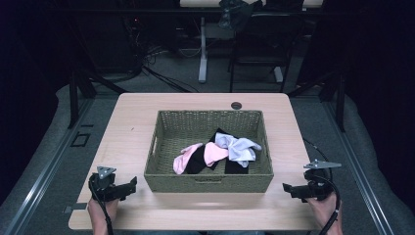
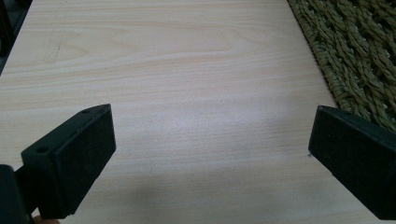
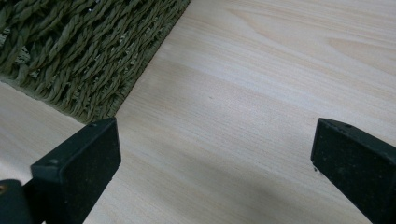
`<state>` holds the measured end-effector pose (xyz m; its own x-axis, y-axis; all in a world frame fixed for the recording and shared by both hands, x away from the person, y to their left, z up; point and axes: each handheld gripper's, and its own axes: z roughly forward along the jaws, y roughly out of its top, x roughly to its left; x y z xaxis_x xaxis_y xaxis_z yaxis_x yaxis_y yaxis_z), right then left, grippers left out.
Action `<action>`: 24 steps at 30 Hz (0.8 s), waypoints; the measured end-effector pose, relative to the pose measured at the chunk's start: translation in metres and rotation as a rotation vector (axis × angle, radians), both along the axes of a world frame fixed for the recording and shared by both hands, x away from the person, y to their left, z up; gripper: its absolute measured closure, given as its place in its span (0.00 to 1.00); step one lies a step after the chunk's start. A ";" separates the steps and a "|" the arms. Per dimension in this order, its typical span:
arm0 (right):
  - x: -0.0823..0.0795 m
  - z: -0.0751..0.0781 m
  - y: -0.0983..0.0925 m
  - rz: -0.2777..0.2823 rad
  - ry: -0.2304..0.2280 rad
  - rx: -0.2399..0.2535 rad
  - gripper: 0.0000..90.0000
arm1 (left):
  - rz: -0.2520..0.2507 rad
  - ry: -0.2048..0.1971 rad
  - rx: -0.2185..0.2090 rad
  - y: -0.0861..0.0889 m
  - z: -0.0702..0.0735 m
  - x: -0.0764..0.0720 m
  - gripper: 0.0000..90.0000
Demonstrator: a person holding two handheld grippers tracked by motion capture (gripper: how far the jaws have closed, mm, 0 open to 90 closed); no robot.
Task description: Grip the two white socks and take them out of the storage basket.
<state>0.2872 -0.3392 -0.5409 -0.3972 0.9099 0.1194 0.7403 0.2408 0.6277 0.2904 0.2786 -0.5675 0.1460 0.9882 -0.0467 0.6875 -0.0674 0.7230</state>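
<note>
Wooden table (image 1: 127, 142): basket (image 1: 208, 181) between left tongs (image 1: 128, 186) and right tongs (image 1: 289, 189), both wide, empty.

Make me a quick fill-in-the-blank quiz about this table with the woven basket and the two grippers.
1. The socks lie inside the ____ basket.
2. The fingers of the left gripper stand ____, with nothing between them.
3. The right gripper rests on the table to the ____ of the basket in the high view.
4. Beside the black and white socks lie ____ ones.

Missing words: woven; open; right; pink
</note>
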 end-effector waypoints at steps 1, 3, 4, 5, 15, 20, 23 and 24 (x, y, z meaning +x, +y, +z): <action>0.000 0.000 0.001 -0.001 -0.001 0.002 0.02 | 0.001 -0.001 -0.005 0.000 0.000 0.000 0.01; 0.000 0.000 0.001 0.007 0.004 -0.001 0.02 | 0.004 -0.002 -0.014 0.000 0.000 0.001 0.01; -0.001 0.000 0.002 0.011 0.009 -0.003 0.01 | 0.004 -0.003 -0.015 0.000 -0.001 0.001 0.01; -0.001 0.001 0.002 0.012 0.007 -0.003 0.01 | 0.003 -0.003 -0.014 0.000 -0.001 0.001 0.01; -0.001 0.010 0.002 0.006 -0.007 0.008 0.01 | 0.012 0.001 -0.021 0.002 0.001 -0.002 0.01; 0.002 0.027 -0.002 0.004 -0.024 -0.023 0.01 | 0.016 -0.002 -0.025 0.004 0.000 -0.003 0.01; 0.006 0.037 -0.007 0.005 -0.031 -0.017 0.00 | 0.019 0.010 -0.027 0.005 0.000 -0.003 0.01; 0.006 0.037 -0.007 0.005 -0.031 -0.017 0.00 | 0.022 0.002 -0.029 0.005 -0.001 -0.003 0.01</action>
<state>0.2928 -0.3460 -0.5035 -0.4054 0.9095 0.0917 0.7190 0.2552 0.6465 0.2879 0.2834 -0.5687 0.1244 0.9893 -0.0761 0.6900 -0.0312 0.7231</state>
